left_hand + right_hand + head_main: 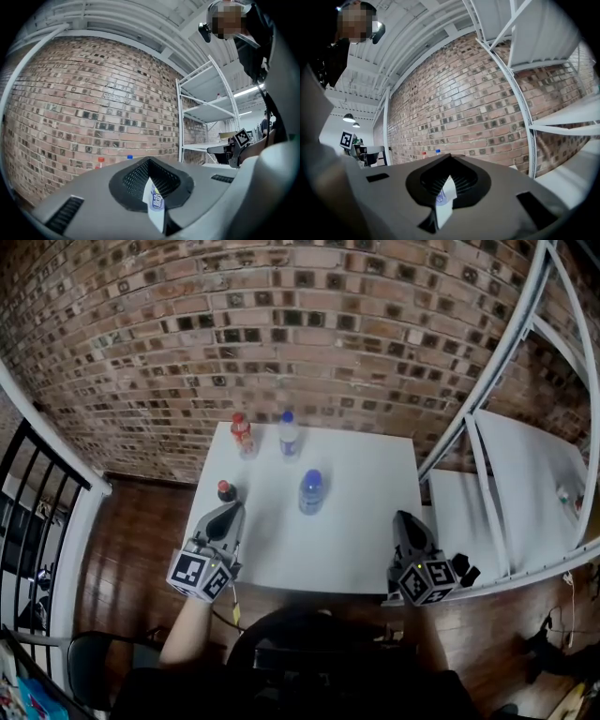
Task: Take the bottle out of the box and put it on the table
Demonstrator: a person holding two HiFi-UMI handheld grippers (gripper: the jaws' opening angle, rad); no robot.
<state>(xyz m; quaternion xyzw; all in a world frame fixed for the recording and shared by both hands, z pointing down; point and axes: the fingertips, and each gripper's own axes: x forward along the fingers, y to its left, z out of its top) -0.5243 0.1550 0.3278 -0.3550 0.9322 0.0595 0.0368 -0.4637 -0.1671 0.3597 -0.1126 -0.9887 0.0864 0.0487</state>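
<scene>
Several bottles stand on the white table (pixel 366 474). A blue-capped bottle (pixel 312 489) is in the middle. Another blue-capped bottle (pixel 289 434) and a red-capped bottle (pixel 242 432) are near the far edge. A dark bottle with a red cap (pixel 226 491) stands at the left edge, just beyond my left gripper (pixel 228 512). That gripper is shut and holds nothing. My right gripper (pixel 403 518) is over the table's near right corner, its jaws together and empty. In both gripper views a bottle label (pixel 157 201) (pixel 442 197) shows through the slit between the jaws. No box is in view.
A white metal shelf unit (pixel 525 474) stands right of the table, close to my right gripper. A brick wall (pixel 281 324) runs behind the table. A black railing (pixel 28 484) and a chair (pixel 94 652) are at the left over a wooden floor.
</scene>
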